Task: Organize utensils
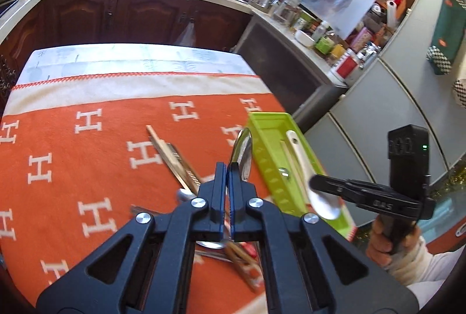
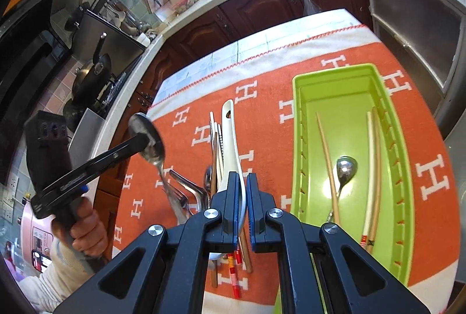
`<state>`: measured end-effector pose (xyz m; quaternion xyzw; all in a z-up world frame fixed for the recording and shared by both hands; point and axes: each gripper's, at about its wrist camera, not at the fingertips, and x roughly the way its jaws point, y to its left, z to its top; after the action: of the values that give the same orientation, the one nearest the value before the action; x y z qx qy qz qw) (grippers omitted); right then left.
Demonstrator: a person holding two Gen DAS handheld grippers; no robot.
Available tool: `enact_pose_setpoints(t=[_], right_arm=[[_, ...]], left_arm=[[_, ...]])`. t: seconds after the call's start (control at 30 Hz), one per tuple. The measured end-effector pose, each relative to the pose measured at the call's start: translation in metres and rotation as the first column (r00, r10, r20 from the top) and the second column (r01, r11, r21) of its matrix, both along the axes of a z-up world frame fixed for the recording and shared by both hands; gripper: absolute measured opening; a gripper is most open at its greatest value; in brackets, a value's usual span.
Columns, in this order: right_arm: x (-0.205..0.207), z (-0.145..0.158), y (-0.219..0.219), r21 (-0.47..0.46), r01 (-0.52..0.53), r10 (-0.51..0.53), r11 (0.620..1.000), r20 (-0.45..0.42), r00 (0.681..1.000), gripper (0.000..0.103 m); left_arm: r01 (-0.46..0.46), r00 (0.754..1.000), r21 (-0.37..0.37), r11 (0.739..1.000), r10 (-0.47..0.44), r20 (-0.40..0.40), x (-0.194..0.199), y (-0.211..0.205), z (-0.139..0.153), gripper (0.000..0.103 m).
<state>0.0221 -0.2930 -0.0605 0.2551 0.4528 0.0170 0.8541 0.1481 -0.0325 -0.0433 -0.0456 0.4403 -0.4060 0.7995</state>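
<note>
Left gripper (image 1: 226,168): its fingers are pressed together on a metal spoon (image 1: 243,152), gripping it close to where the bowl meets the stem; the shiny bowl stands up past the fingertips. Seen from the right wrist view, the spoon is lifted clear of the cloth, stem hanging down toward the heap.
Right gripper (image 2: 243,183): nearly closed, its pads clamped on a white ceramic spoon (image 2: 230,145); the long handle with a hole near its end runs away from the fingers. In the left wrist view this spoon sits over the near end of the green tray; whether it touches the tray I cannot tell.
Green tray (image 2: 303,139): a long lime-green plastic bin on the right side of the table, with small slots along its side walls.
In the tray: a small metal spoon (image 2: 345,169) near the middle, one pale chopstick (image 2: 327,162) to its left, two more chopsticks (image 2: 372,168) along the right wall.
Loose heap (image 2: 198,191): metal spoons, forks and chopsticks, some with red patterned ends, lying just left of the tray.
Cloth (image 1: 72,168): orange with white H letters and a cream border, covering the table.
Hands: each grips a black handle, with a cream sleeve at the wrist.
</note>
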Motion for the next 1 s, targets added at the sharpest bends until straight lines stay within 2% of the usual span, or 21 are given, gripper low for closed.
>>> enact_pose_setpoints(t=[0.2, 0.37, 0.5, 0.67, 0.83, 0.9, 1.0], right_arm=[[-0.032, 0.020, -0.015, -0.018, 0.052, -0.051, 0.998, 0.032, 0.998, 0.004], [-0.060, 0.027, -0.039, -0.068, 0.117, -0.115, 0.991, 0.037, 0.993, 0.004], [-0.078, 0.022, -0.056, -0.170, 0.173, -0.173, 0.970, 0.015, 0.985, 0.004], [-0.087, 0.005, -0.072, -0.227, 0.193, -0.205, 0.955, -0.032, 0.978, 0.004], [-0.084, -0.016, -0.084, -0.237, 0.182, -0.204, 0.954, -0.072, 0.976, 0.005], [-0.082, -0.023, -0.087, -0.250, 0.170, -0.197, 0.953, -0.090, 0.976, 0.005], [-0.075, -0.033, -0.092, -0.248, 0.161, -0.192, 0.955, -0.108, 0.975, 0.007]], left_arm=[[0.108, 0.994, -0.016, 0.994, -0.108, 0.004, -0.041, -0.039, 0.039, 0.000], [0.181, 0.983, 0.000, 0.983, -0.181, -0.028, -0.063, -0.081, 0.044, 0.000], [0.199, 0.978, 0.039, 0.979, -0.196, -0.071, -0.064, -0.121, 0.028, 0.000], [0.184, 0.976, 0.087, 0.979, -0.172, -0.132, -0.044, -0.160, -0.005, 0.000], [0.143, 0.982, 0.132, 0.981, -0.124, -0.145, -0.020, -0.183, -0.028, 0.000], [0.119, 0.988, 0.179, 0.977, -0.098, -0.122, -0.010, -0.189, -0.037, 0.000], [0.116, 0.985, 0.200, 0.973, -0.087, -0.147, 0.001, -0.194, -0.050, 0.000]])
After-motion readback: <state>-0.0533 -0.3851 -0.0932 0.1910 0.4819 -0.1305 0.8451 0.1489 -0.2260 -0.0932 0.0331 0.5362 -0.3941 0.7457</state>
